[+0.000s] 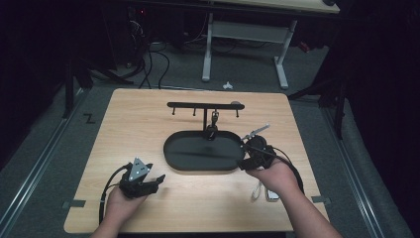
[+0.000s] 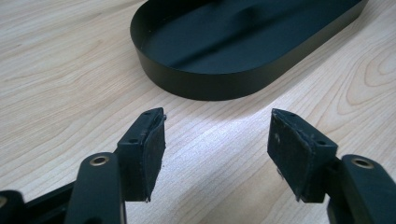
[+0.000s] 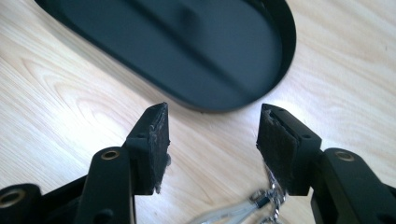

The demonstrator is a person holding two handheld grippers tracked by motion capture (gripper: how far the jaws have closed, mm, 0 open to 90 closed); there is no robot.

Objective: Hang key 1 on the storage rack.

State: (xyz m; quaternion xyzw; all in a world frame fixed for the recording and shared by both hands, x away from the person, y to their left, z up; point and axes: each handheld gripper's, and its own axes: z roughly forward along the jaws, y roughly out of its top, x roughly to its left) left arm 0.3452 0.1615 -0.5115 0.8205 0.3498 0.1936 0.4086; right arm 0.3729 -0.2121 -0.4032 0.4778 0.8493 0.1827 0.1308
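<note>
Two black padded jaws of the left gripper (image 2: pixel 217 144) are standing wide apart over bare pale wood, gripping nothing, with the black oval metal tray (image 2: pixel 196 81) lying just ahead of their tips. Those of the right gripper (image 3: pixel 212 142) are also gaping, empty, with the same tray's rounded end just beyond them, while a silvery chain with a clear loop (image 3: pixel 252 205) is lying on the wooden table (image 1: pixel 148 119) close beneath its right-hand jaw

Light wooden table (image 1: pixel 143 119) on grey carpet (image 1: pixel 44 148); behind it, 1 desk (image 1: pixel 245 30) with 2 white legs, black cables (image 1: pixel 151 62) beside.
</note>
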